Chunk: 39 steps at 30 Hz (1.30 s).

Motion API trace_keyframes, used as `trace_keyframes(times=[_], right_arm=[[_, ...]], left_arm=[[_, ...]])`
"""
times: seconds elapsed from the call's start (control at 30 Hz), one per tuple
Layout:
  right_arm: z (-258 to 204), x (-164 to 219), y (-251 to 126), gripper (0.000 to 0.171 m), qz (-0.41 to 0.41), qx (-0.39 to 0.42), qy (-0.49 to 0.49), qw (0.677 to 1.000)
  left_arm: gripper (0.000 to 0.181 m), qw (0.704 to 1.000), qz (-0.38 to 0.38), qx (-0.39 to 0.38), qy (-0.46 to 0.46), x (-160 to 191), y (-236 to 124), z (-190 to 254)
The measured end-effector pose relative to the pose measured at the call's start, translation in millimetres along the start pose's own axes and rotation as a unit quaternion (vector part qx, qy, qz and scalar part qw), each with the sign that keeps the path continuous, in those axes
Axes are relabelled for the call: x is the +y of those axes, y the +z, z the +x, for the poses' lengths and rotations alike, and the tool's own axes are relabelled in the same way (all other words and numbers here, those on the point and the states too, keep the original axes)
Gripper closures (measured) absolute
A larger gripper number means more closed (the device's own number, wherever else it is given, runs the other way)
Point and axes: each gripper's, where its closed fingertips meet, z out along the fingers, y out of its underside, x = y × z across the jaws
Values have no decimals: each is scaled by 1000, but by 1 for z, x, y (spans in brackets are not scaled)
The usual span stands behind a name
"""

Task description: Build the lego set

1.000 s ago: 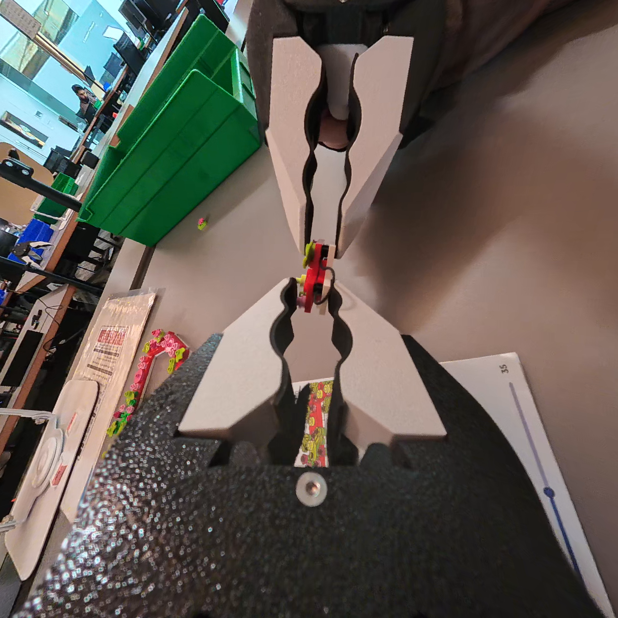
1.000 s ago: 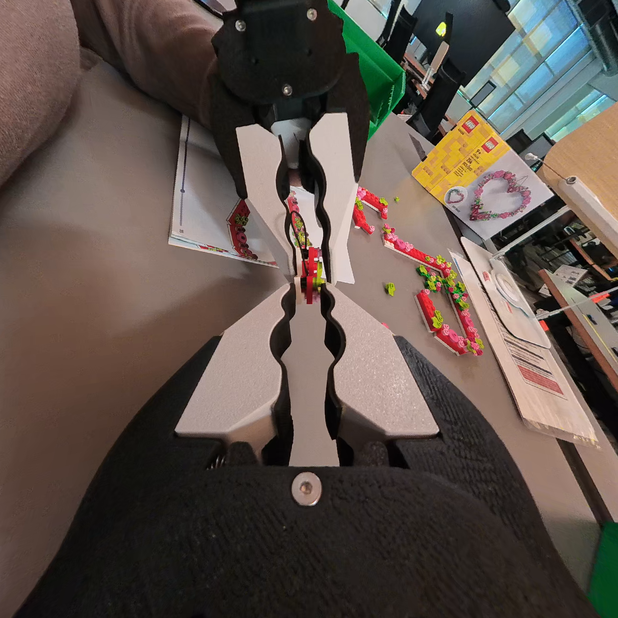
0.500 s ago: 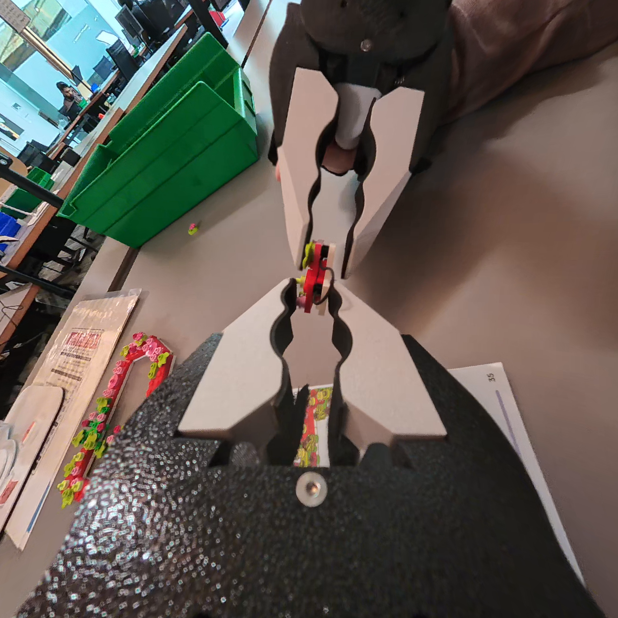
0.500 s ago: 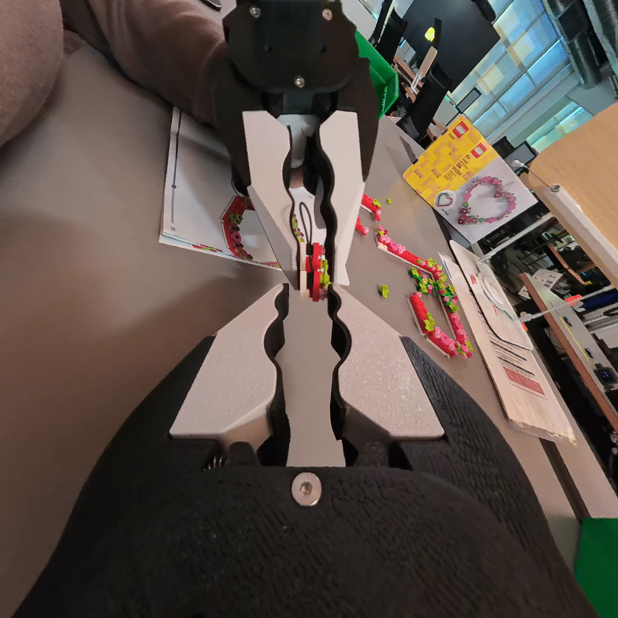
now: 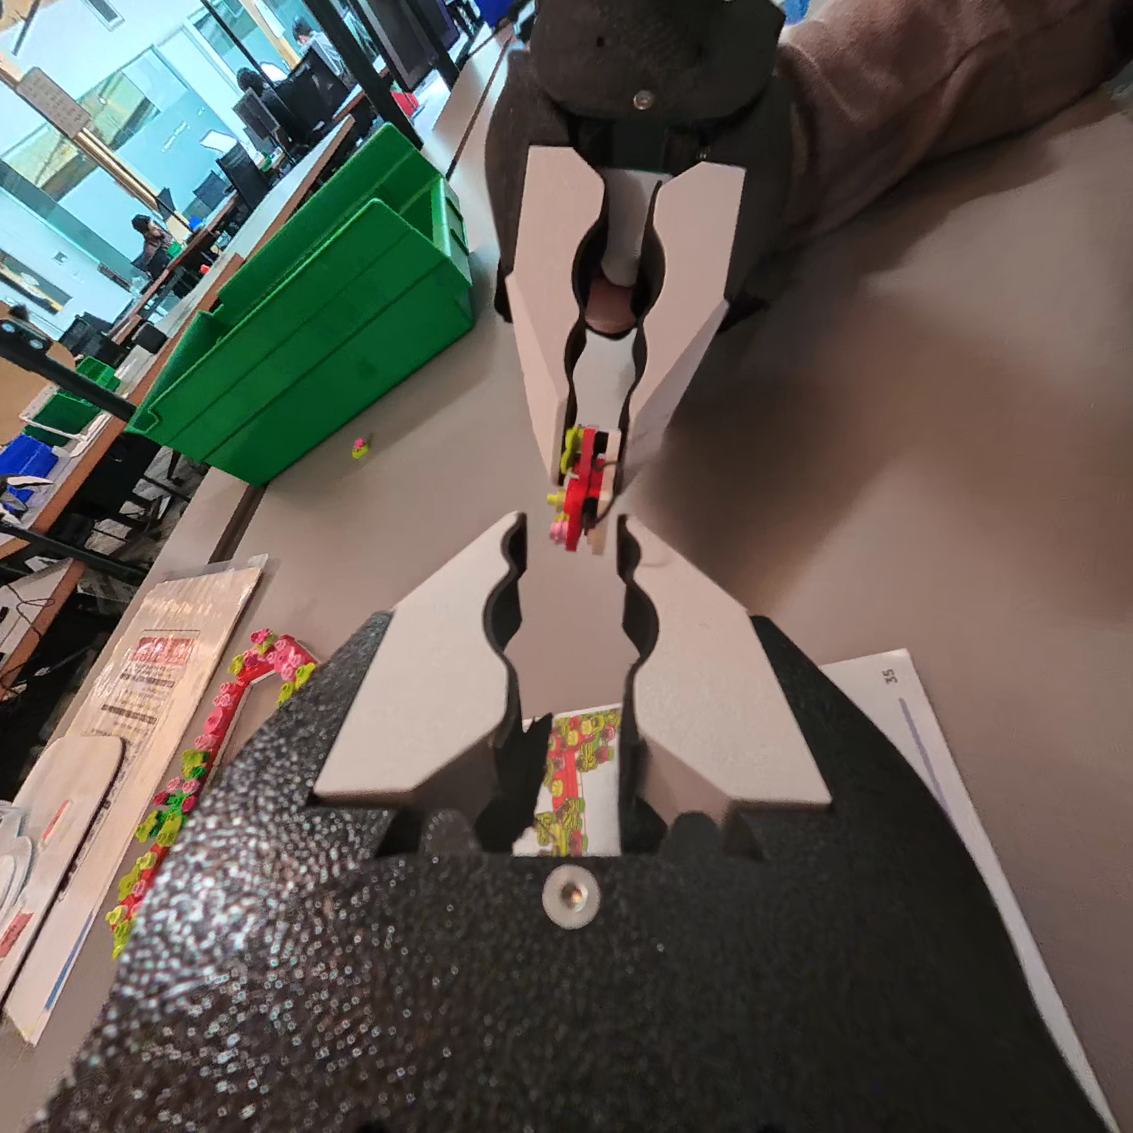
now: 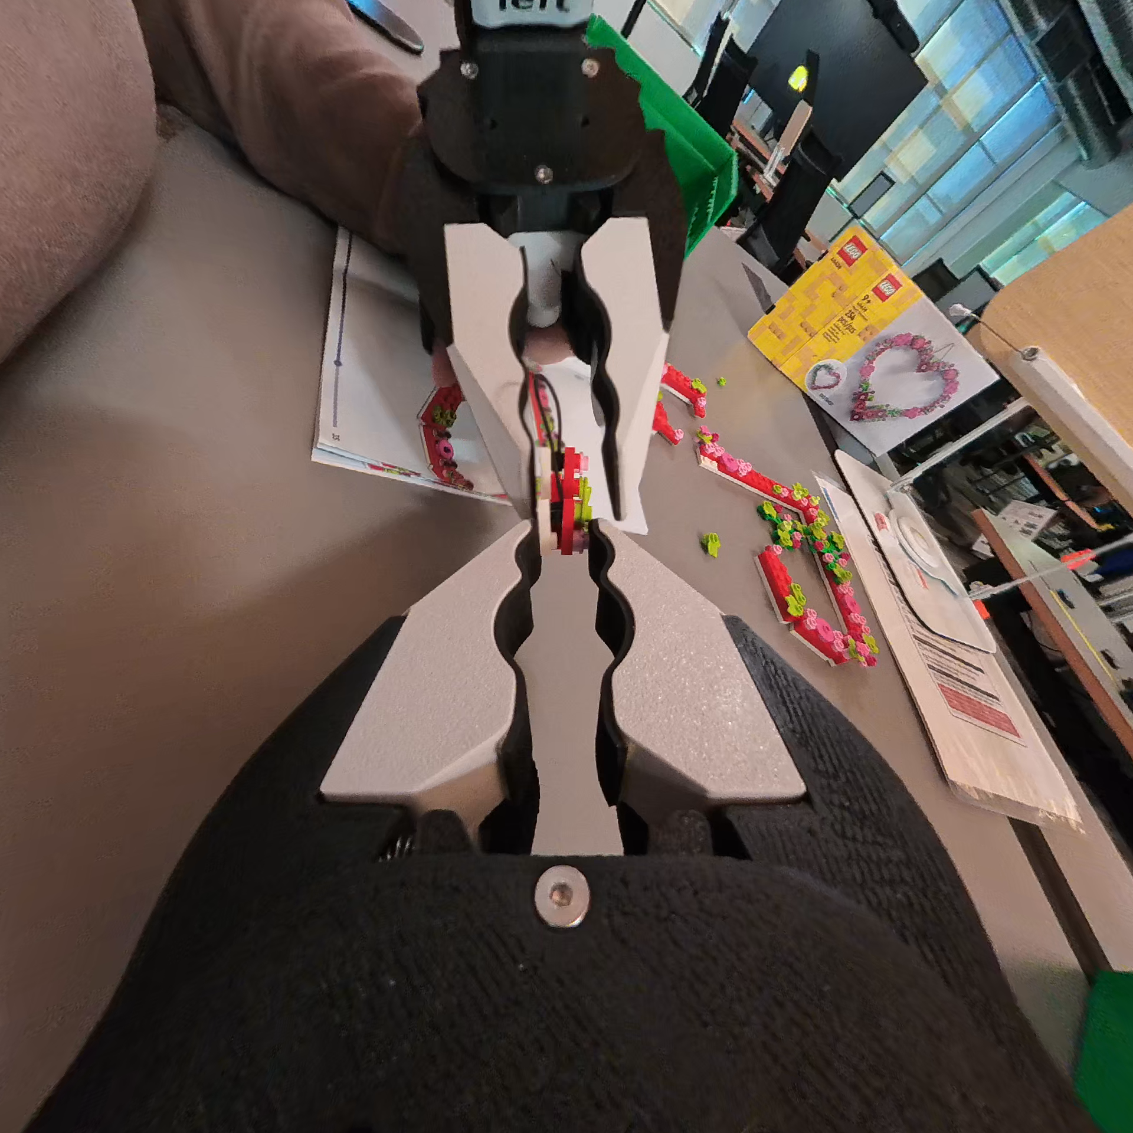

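Note:
A small lego section (image 5: 579,503) of red plates with lime and pink flowers, a white plate and a thin black cord hangs in the air between the two grippers. My right gripper (image 6: 561,533) is shut on it; in the left wrist view the right gripper (image 5: 588,484) pinches its far end. My left gripper (image 5: 573,527) is open, its fingers (image 5: 466,588) standing on either side of the section's near end without touching it. In the right wrist view the left gripper (image 6: 573,512) faces me with its jaws apart around the section (image 6: 567,490).
An open instruction booklet (image 6: 368,380) lies under the grippers. Several flowered red heart segments (image 6: 809,588) and a loose lime piece (image 6: 711,542) lie on the grey table. A yellow lego box (image 6: 858,319), a laminated sheet (image 5: 153,674) and green bins (image 5: 319,343) stand around.
My left gripper has opened and let go of the lego section. My right gripper still holds it, and the grippers have drawn slightly apart.

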Motion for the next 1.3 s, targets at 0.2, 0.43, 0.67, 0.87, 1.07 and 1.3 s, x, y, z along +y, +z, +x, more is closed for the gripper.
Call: trace_keyframes(times=[0.2,0.43,0.67,0.87,1.07,1.3], right_arm=[[5,-7,-6,158,27,3,22,999],[2,-16,-7,158,50,-8,32,998],[0,-20,-9,158,61,-19,48,997],[0,-21,-10,159,56,-18,47,997],[-2,-18,-9,159,42,-20,37,998],[-1,-10,-6,157,23,-4,8,1000]], left_arm=[[165,998,59,8,-21,-15,-8,-2],[166,995,93,18,-5,-23,-14,2],[167,995,96,37,-18,-27,-16,3],[168,995,88,36,-15,-28,-17,4],[168,997,72,38,1,-25,-15,6],[168,999,44,26,17,-18,-11,3]])
